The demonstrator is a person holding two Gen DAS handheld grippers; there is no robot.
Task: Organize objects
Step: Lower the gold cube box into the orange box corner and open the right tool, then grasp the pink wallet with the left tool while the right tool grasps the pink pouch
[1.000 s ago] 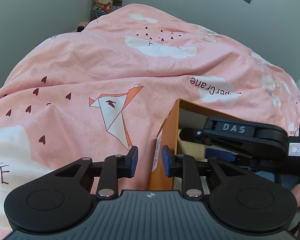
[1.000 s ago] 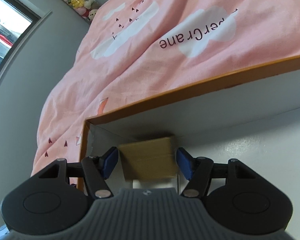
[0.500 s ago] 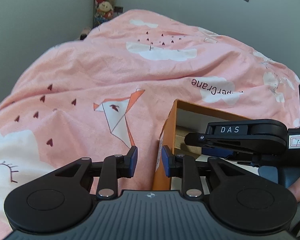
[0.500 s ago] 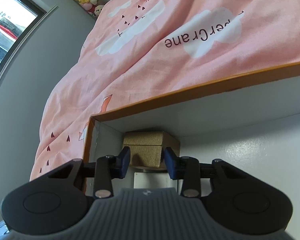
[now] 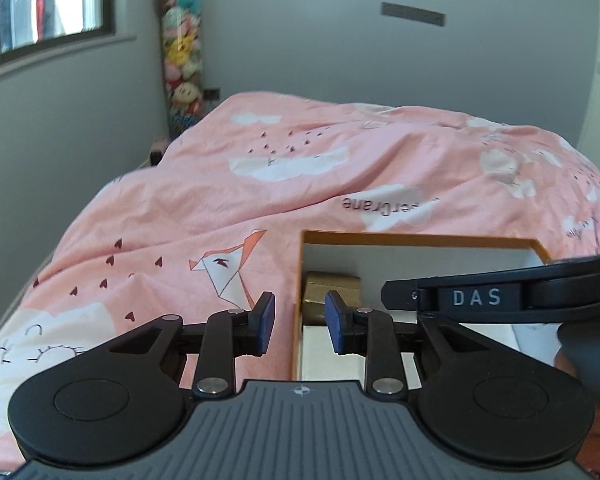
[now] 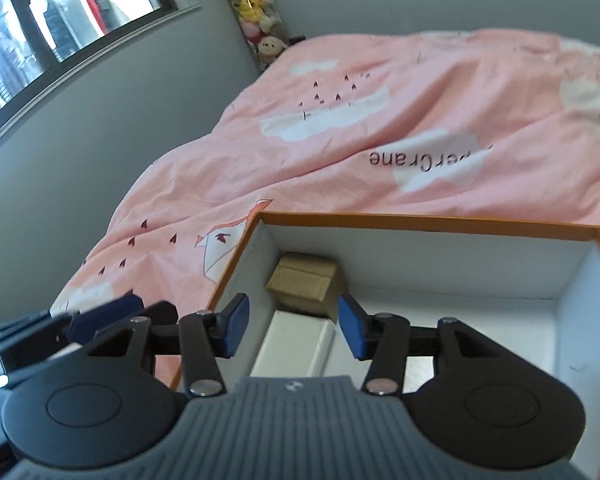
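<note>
An orange box [image 6: 432, 222] with white inner walls lies open on the pink duvet; it also shows in the left wrist view [image 5: 420, 239]. Inside, in its near-left corner, sit a small tan box [image 6: 306, 282] and a white box [image 6: 296, 346] in front of it. The tan box shows in the left wrist view too [image 5: 332, 290]. My right gripper [image 6: 292, 330] is open and empty, held above the two small boxes. My left gripper [image 5: 300, 322] is open and empty, its fingers straddling the orange box's left wall. The right gripper's body [image 5: 500, 298] crosses the left wrist view.
The pink duvet [image 5: 300, 184] with cloud and crane prints covers the bed. Grey walls stand behind. A clear column of plush toys [image 5: 182, 60] stands in the corner by a window [image 6: 60, 20]. The right part of the orange box's floor is bare.
My right gripper has risen and pulled back out of the orange box, leaving the tan box inside; its jaws narrowed, then opened wide. My left gripper has also lifted and tilted up.
</note>
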